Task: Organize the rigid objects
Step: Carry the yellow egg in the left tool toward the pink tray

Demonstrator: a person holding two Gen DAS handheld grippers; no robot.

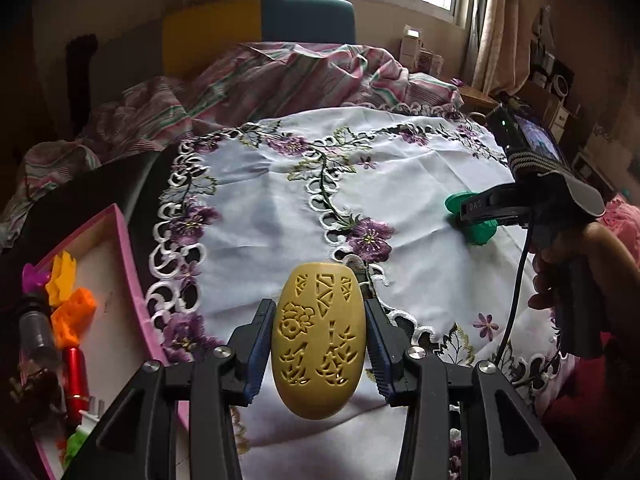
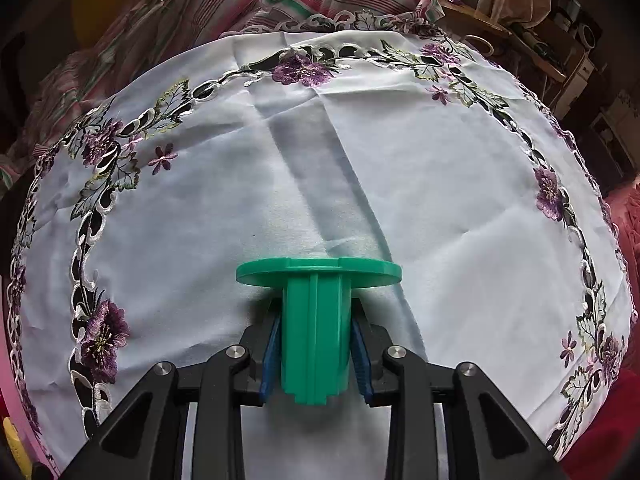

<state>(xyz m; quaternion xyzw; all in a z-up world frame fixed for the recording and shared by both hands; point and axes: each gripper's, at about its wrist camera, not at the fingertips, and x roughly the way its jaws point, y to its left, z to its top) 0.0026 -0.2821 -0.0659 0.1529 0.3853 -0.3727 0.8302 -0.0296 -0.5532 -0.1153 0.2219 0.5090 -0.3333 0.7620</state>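
My left gripper (image 1: 319,312) is shut on a tan egg-shaped shell with cut-out patterns (image 1: 319,336), held above the white embroidered cloth (image 1: 256,216). A pink-rimmed box (image 1: 120,264) lies to its left, holding orange and yellow plastic pieces (image 1: 72,308) and a red cylinder (image 1: 76,372). My right gripper (image 2: 316,320) is shut on a green plastic spool (image 2: 316,320), its blue pads on the spool's core, the round flange pointing away over the cloth. In the left wrist view the right gripper (image 1: 476,216) is at the right with the green spool (image 1: 478,232), held by a hand (image 1: 576,264).
A striped pink blanket (image 1: 256,80) is bunched behind the cloth. Yellow and blue cushions (image 1: 256,20) stand under the window. Shelves with boxes (image 1: 552,80) fill the right side. A cable (image 1: 516,292) hangs from the right gripper.
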